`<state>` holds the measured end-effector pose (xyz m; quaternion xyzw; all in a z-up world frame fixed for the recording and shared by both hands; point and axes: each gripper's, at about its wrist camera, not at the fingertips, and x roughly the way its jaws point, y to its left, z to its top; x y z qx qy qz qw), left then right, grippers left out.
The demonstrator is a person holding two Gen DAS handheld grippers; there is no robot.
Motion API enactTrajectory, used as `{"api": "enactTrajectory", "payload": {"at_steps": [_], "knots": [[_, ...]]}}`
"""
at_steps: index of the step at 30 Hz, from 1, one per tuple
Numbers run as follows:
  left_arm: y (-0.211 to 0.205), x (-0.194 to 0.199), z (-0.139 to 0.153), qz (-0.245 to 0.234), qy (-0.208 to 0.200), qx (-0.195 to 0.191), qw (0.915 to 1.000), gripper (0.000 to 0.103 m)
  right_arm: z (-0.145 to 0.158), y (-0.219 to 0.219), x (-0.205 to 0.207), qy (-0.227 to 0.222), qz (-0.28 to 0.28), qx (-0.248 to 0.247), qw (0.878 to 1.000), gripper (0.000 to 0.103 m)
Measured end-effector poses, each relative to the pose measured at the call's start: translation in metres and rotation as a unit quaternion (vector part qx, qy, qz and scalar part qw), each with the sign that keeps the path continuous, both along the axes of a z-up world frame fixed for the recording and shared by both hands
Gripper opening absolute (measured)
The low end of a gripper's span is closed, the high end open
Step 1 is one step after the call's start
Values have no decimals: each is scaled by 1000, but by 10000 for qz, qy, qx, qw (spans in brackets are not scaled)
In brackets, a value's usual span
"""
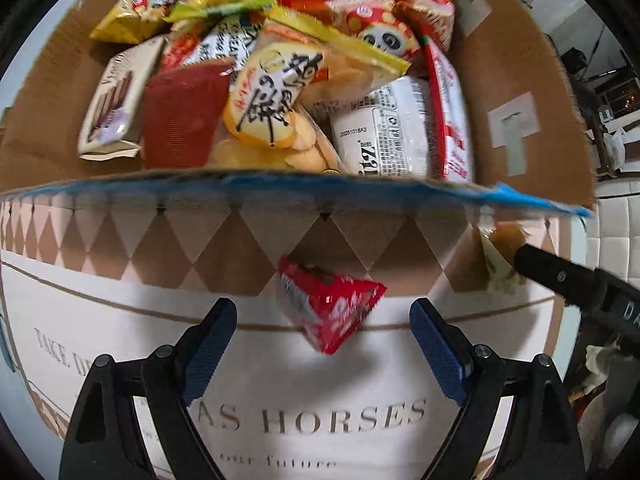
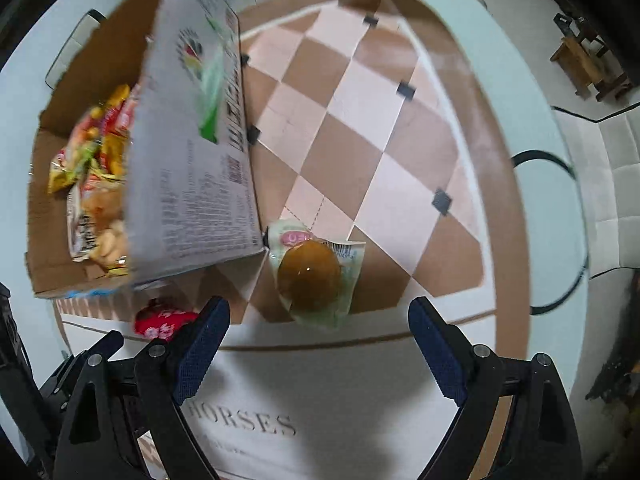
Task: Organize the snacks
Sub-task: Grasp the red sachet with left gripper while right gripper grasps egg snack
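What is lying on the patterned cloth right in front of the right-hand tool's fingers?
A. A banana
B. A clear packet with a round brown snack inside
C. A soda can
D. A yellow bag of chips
B: in the right wrist view, a clear packet with a round brown snack lies on the checkered cloth, just ahead of the open right gripper, beside the cardboard box.
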<state>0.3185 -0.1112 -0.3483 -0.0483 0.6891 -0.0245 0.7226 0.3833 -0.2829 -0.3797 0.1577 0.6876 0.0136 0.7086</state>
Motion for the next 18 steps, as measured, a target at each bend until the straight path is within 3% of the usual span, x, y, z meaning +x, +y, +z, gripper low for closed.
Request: {"api": "enactTrajectory", "payload": {"at_steps": [4,5,8,10,12,13,18], "knots": [[-5,5,-11,-34,-28,58,10000,85,-18,7,8,41,57,80,9999,91],[-7,5,-12,-69,-44,81,9999,76,-21,8,10,30,76,60,9999,89],[-12,5,-18,-206,0,189,9996,51,-27,14,14,6,186,16,9998,68],[-16,2,-22,-263,-19,257,9993,50,-31,18,15,20,248,-106,9996,57],[-18,1,-22,-284,-61,279,9992,49,-33,21,14,-28,242,-136,9996,57],[-19,-2,-22,-286,-73,288,9991,48,-32,23,14,-54,254,-129,9996,47],[-21,-19,-21,-357,-58,283,9989,43,-32,38,9,-18,388,-144,9991,46]]}}
